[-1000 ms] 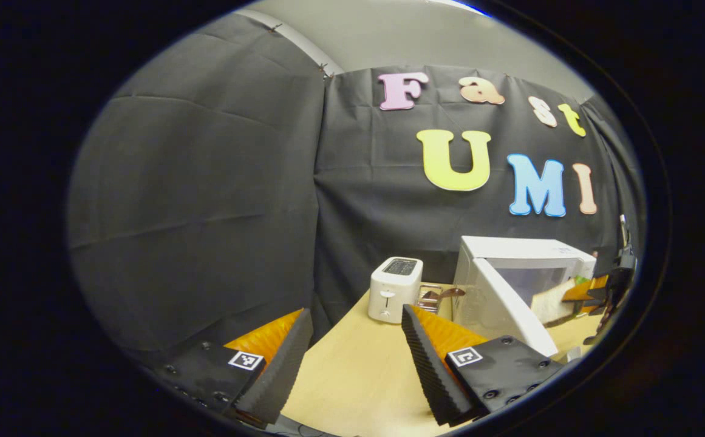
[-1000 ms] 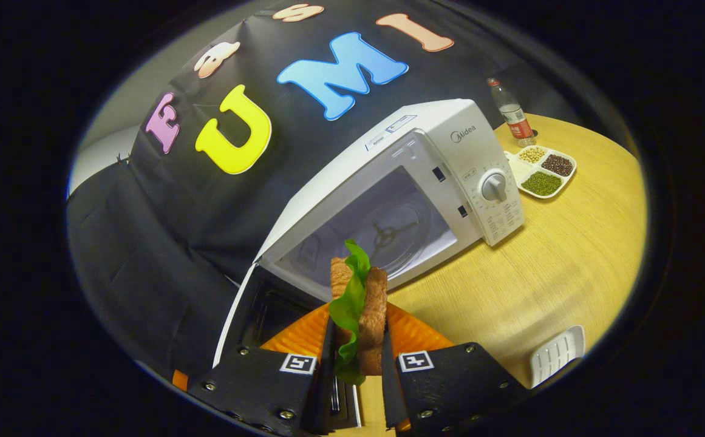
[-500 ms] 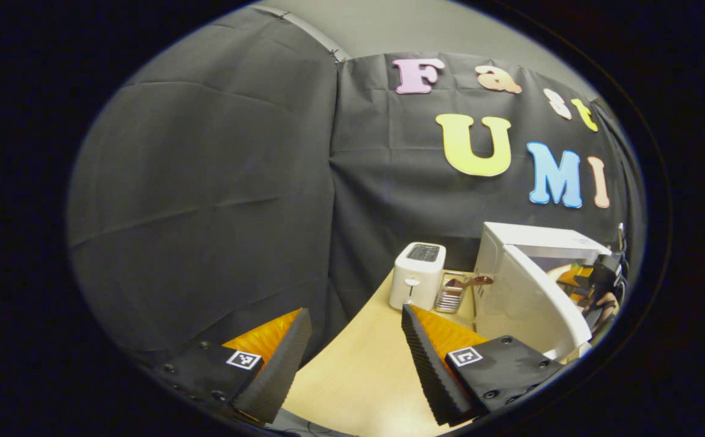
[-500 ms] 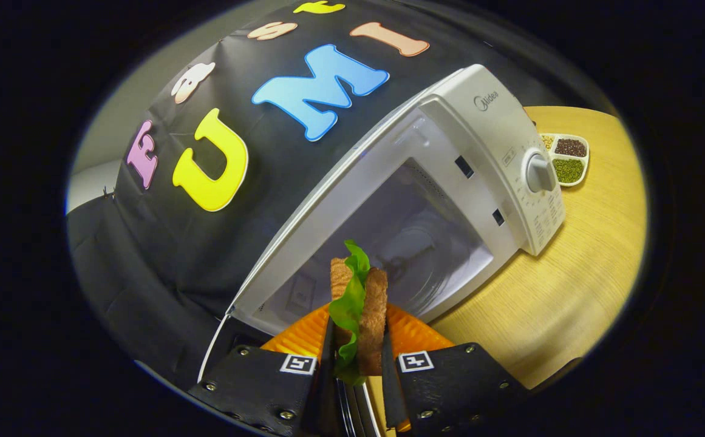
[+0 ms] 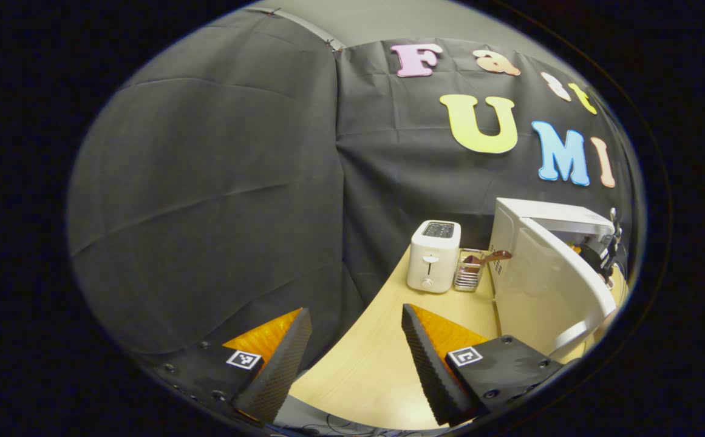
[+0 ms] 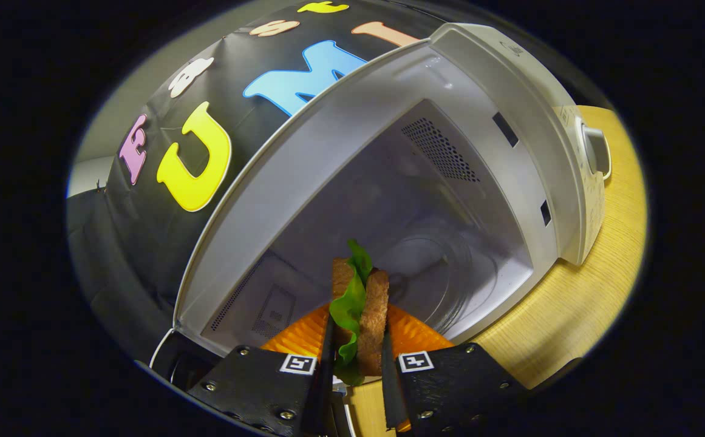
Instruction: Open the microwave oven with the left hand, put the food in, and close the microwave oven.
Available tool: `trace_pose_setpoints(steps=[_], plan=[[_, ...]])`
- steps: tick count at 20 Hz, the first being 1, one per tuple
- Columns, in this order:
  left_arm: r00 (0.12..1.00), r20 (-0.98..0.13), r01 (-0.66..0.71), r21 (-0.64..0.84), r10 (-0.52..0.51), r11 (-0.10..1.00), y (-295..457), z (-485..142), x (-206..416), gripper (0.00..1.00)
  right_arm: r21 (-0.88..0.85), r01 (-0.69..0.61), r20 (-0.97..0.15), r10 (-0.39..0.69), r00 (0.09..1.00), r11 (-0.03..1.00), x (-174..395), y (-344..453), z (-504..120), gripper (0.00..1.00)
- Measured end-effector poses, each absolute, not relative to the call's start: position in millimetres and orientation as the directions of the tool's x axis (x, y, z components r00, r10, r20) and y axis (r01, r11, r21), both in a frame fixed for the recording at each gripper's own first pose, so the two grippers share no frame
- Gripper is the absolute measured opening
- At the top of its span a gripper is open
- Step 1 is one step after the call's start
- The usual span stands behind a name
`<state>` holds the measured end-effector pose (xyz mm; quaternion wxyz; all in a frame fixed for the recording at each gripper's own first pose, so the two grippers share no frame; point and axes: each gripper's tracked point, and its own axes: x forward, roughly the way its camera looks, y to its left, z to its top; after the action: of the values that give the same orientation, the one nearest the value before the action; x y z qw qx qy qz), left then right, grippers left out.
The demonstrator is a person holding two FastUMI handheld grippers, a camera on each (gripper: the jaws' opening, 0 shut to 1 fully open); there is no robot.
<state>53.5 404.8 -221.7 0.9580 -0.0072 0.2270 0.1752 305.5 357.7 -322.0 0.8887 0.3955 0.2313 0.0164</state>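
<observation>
In the right gripper view my right gripper (image 6: 357, 340) is shut on a sandwich (image 6: 361, 309) of brown bread with green lettuce, held on edge. The sandwich sits at the mouth of the white microwave (image 6: 486, 79), whose cavity with its glass turntable (image 6: 443, 273) fills the space just ahead. In the left gripper view the microwave (image 5: 546, 212) stands at the right with its door (image 5: 546, 285) swung wide open toward me. The right gripper (image 5: 601, 255) shows small at the microwave's opening. My left gripper (image 5: 352, 349) hangs open over the table's left edge, holding nothing.
A white toaster (image 5: 432, 255) and a small wire rack (image 5: 467, 273) with a brown utensil stand on the wooden table (image 5: 376, 364) left of the microwave. The microwave's dial (image 6: 595, 149) faces right. Bare wooden table (image 6: 589, 291) lies right of the microwave.
The right gripper has carried the sandwich forward to the microwave's opening, so the cavity looms much larger. The left gripper has drifted back and left, away from the open door.
</observation>
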Motion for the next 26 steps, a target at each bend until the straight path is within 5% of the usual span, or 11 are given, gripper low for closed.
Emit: trace_pose_setpoints(steps=[7, 9, 10, 11, 15, 17, 23, 26], plan=[[0.840, -0.450, -0.306, 0.069, 0.303, 0.950, 388.5, -231.8, 58.9, 0.96, 0.546, 0.198, -0.457, 0.091, 0.885, 0.814, 306.7, 336.0, -340.1, 0.49], [0.843, -0.457, -0.275, 0.090, 0.285, 0.957, 381.8, -236.0, 62.6, 0.96, 0.472, 0.178, -0.476, 0.080, 0.876, 0.863, 305.8, 332.1, -341.2, 0.76], [0.848, -0.453, -0.261, 0.096, 0.276, 0.960, 379.2, -236.6, 63.7, 0.99, 0.443, 0.165, -0.476, 0.076, 0.876, 0.881, 303.8, 330.4, -338.4, 0.99], [0.853, -0.450, -0.249, 0.093, 0.264, 0.964, 375.3, -237.6, 65.7, 0.93, 0.415, 0.152, -0.463, 0.065, 0.884, 0.897, 303.4, 324.8, -331.8, 1.00], [0.865, -0.455, -0.224, 0.027, 0.212, 0.974, 351.0, -246.7, 73.2, 0.99, 0.320, 0.094, -0.414, 0.050, 0.909, 0.943, 287.7, 305.9, -295.5, 0.98], [0.873, -0.450, -0.207, 0.003, 0.186, 0.978, 338.9, -249.6, 78.8, 0.93, 0.290, 0.058, -0.399, 0.066, 0.914, 0.955, 272.6, 300.6, -274.6, 0.98], [0.885, -0.447, -0.149, -0.001, 0.133, 0.989, 313.0, -259.1, 84.1, 0.99, 0.193, -0.053, -0.309, 0.112, 0.944, 0.980, 208.2, 274.6, -204.5, 0.98], [0.892, -0.431, -0.150, 0.005, 0.137, 0.989, 305.9, -252.1, 82.4, 0.94, 0.148, -0.103, -0.255, 0.138, 0.957, 0.984, 168.0, 260.3, -166.5, 0.98]])
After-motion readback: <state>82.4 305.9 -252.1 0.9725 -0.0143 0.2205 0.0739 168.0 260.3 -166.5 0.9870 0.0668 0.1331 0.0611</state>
